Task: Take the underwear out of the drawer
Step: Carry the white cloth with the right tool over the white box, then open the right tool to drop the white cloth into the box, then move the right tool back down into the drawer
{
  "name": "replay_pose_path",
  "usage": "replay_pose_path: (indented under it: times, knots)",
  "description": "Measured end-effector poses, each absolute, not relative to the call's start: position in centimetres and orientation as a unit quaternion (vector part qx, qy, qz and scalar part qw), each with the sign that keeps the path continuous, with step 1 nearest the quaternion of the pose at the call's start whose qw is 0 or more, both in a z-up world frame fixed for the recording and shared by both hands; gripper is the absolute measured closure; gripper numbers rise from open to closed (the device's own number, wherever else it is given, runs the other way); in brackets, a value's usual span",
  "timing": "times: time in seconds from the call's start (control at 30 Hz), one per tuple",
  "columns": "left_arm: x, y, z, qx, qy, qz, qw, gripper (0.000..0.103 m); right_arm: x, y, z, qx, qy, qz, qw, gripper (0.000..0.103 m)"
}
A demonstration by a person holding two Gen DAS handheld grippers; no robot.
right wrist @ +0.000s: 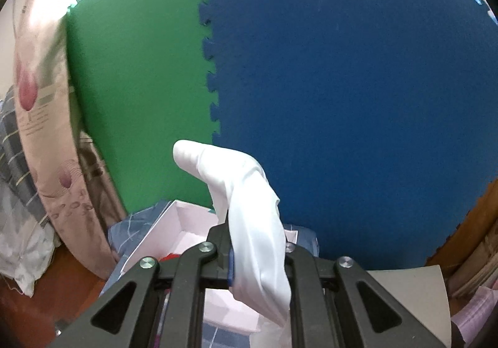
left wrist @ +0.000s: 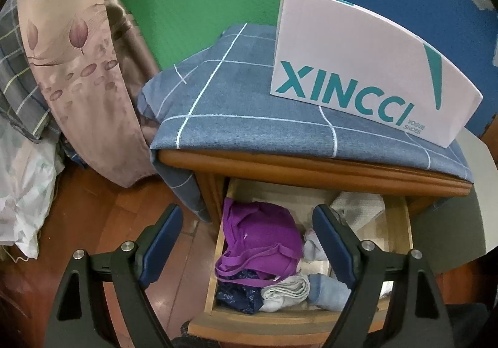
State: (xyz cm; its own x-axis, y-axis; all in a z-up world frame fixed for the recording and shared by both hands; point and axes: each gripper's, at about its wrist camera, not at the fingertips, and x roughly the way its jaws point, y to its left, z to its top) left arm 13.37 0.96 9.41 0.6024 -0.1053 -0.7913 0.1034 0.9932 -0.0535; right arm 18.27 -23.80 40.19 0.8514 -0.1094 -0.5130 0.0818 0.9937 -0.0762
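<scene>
Two grippers differ: the right gripper has its fingers clamped on white underwear, lifted above the box; the left gripper, fingers wide and empty, hangs over the open drawer, nearer the purple garment below.

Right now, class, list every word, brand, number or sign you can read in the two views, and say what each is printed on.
"XINCCI": large teal letters on the side of the white shoe box on the cabinet.
"VOGUE SHOES": small teal print beside it on the same box.
Small print on the floral pillowcase at the left: blurred, unreadable.
No numbers or signs are legible.
</scene>
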Motion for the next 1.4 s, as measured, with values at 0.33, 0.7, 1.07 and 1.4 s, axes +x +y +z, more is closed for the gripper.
replay_pose_path:
  times: [0.33, 0.7, 1.07, 1.4]
  knots:
    - [13.7, 1.5, 9.0, -0.018, 0.455, -0.062, 0.888, 0.02, 26.6, -24.0, 30.0, -0.021, 0.368, -0.056, 0.928, 0.093]
    - [14.2, 2.7, 8.4, -0.019, 0.463, -0.04, 0.885, 0.02, 29.3, -25.2, 18.3, -0.018, 0.466, -0.064, 0.882, 0.092]
    - [14.6, 4.1, 7.7, -0.026, 0.479, -0.025, 0.877, 0.02, 26.8, -25.3, 18.4, -0.011, 0.452, -0.067, 0.89, 0.05]
    - [14.3, 5.2, 7.9, -0.023, 0.478, -0.019, 0.878, 0.02, 17.9, -25.2, 23.8, -0.035, 0.398, -0.039, 0.916, 0.049]
